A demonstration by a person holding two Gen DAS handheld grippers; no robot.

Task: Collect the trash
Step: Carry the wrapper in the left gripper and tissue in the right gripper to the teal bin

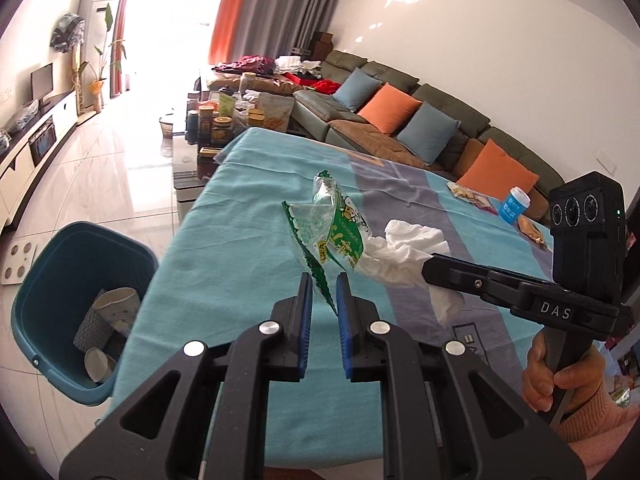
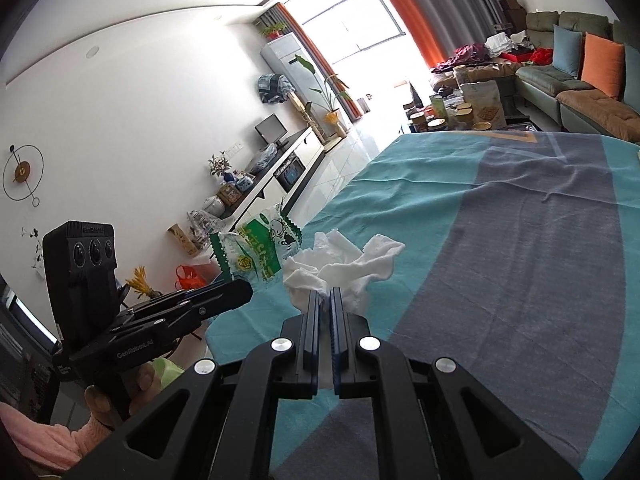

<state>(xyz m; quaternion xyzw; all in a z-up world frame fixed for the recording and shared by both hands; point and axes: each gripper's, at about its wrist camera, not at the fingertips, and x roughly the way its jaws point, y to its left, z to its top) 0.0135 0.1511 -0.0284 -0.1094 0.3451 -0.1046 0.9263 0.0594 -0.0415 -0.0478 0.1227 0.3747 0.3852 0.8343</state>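
My left gripper is shut on a green and clear snack wrapper, which hangs above the table's teal cloth. My right gripper is shut on a crumpled white tissue, held just right of the wrapper. In the left wrist view the right gripper comes in from the right with the tissue in its tips. In the right wrist view the left gripper holds the wrapper at the left. A blue bin stands on the floor left of the table.
The bin holds paper cups. At the table's far right lie snack packets and a small blue cup. Behind are a cluttered coffee table and a sofa with cushions. A white scale lies on the floor.
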